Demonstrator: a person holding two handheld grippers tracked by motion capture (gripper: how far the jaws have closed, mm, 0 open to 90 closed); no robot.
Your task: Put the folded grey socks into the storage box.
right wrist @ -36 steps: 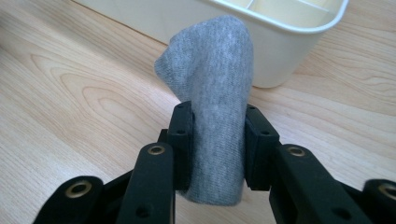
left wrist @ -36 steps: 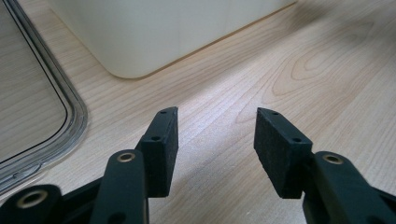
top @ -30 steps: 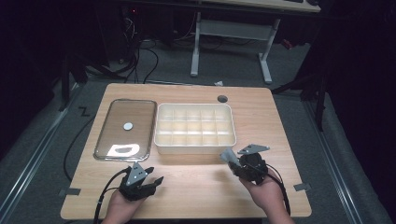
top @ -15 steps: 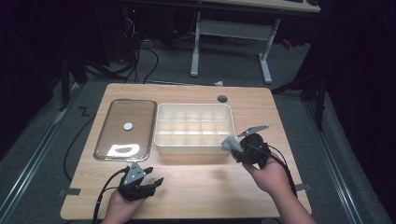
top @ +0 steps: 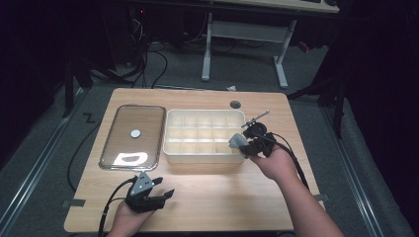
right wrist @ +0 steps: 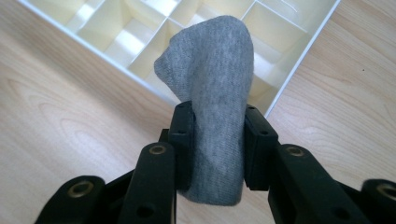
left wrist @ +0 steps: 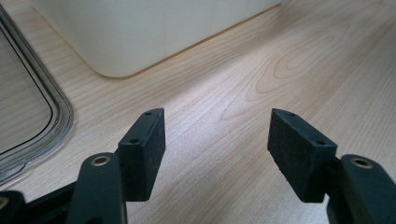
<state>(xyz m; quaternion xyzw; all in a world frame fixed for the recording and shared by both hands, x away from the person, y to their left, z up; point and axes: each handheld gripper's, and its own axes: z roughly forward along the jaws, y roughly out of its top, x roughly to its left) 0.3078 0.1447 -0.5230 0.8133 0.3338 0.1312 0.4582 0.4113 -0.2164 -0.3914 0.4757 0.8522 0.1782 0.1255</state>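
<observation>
Grey rolled cloth (right wrist: 212,88) clamped between the pads of the right tool (right wrist: 215,140), hanging over the near right corner of the cream compartment tray (right wrist: 299,60); in the high view, right of centre, cloth (top: 236,140) at the tray's lower right corner (top: 197,157). Weave and grip legible in the right gripper view alone. Left tool (left wrist: 215,149) wide apart, nothing between the pads, jaws just opened further; low on the surface (top: 222,197) at lower left of the high view (top: 148,195). Clear lid (top: 133,136) left of tray. Versus one second ago: right tool carried up-frame to the tray.
</observation>
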